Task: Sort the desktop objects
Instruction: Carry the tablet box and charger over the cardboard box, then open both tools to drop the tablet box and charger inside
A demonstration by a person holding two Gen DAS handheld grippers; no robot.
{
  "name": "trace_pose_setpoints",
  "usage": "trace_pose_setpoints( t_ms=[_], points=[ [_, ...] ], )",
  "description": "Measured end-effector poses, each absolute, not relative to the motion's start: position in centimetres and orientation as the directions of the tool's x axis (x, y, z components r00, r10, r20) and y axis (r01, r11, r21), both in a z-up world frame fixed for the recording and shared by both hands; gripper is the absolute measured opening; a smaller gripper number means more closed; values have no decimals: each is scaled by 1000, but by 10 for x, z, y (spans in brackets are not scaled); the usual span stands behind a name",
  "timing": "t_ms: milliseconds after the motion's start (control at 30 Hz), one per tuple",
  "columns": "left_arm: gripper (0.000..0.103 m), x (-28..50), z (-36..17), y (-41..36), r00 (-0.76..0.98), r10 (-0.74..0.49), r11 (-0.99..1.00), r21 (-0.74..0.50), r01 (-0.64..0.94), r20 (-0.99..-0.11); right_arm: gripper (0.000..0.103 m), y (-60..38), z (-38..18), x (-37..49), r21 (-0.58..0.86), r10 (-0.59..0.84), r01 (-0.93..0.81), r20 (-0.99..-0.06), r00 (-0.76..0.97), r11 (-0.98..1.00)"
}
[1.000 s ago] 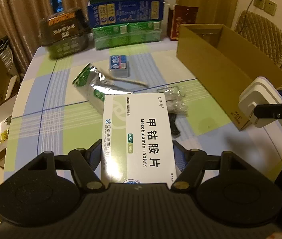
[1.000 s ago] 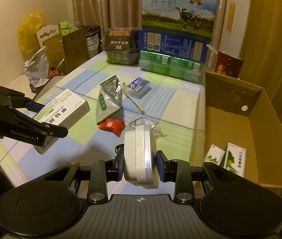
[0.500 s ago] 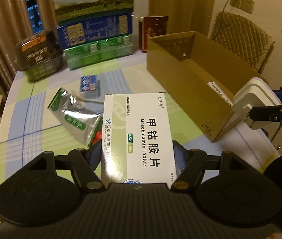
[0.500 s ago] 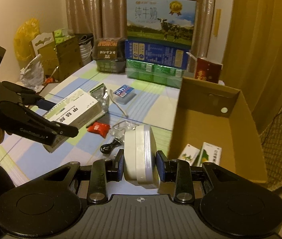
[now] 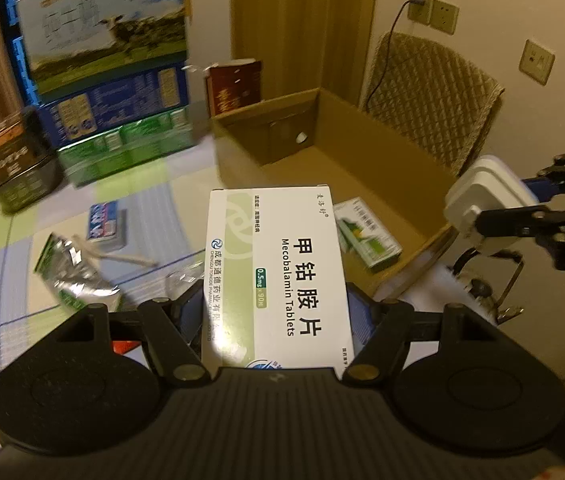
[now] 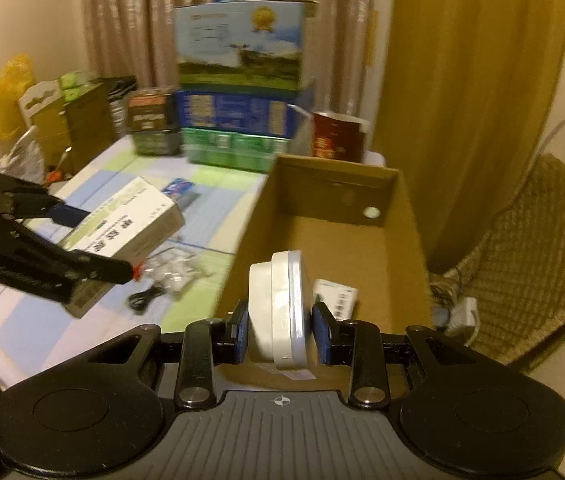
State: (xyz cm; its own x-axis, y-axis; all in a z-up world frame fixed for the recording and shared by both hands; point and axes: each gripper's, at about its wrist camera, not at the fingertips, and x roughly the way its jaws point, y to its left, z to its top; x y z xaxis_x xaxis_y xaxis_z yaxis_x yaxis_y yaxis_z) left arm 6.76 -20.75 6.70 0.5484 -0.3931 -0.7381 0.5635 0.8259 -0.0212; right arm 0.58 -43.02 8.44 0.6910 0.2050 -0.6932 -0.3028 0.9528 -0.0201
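Both claws have swung over from mid-table toward the cardboard box (image 5: 366, 152) since a sec ago; box now fills much more of each view, table clutter has slid off to the left.

L claw (image 5: 278, 312): clamped on the white Mecobalamin tablet box (image 5: 278, 264), pads pressing both long sides, label up. Pack is off the table, its far end over the near-left rim of the cardboard box. In the R wrist view the same pack sits left of the cardboard box, above the table (image 6: 218, 204).

R claw (image 6: 280, 320): closed on a white plastic case (image 6: 280, 300), held on edge, pads on its two flat faces. Case hangs over the near end of the cardboard box; in the L view it shows just past the box's right wall.

Inside the cardboard box: a green/white medicine pack (image 5: 366, 236) lying on the floor near the front.

Left on the table: silver foil pouch (image 5: 70, 276), small blue tin (image 5: 106, 224), thin stick beside the tin, clear plastic wrapper (image 6: 170, 268), black cable (image 6: 142, 300), bit of red packet (image 5: 122, 346) under the L claw. Stacked milk cartons (image 6: 238, 84) at the far edge.
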Motion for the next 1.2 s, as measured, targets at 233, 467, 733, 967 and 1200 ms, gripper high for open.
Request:
trace_pose_setpoints(
  t_ms=[233,467,733,967,1200],
  points=[
    [67,87,76,-255,533,-432,820,-71,568,-728,30,-466,80,43,-24,155,-240,-702,696,971],
    [67,113,72,-296,516,-450,828,-124,547,-729,30,-487,68,76,1,153,-217,-711,686,976],
    [67,135,53,-327,487,-459,830,-162,534,-743,30,-504,48,100,16,150,-203,-731,666,979],
    [67,146,33,-337,465,-457,832,-181,524,-758,30,-510,32,105,19,147,-202,-751,644,979],
    [67,154,21,-343,438,-464,830,-205,519,-770,30,-510,24,109,13,140,-202,-764,630,979]
  ],
)
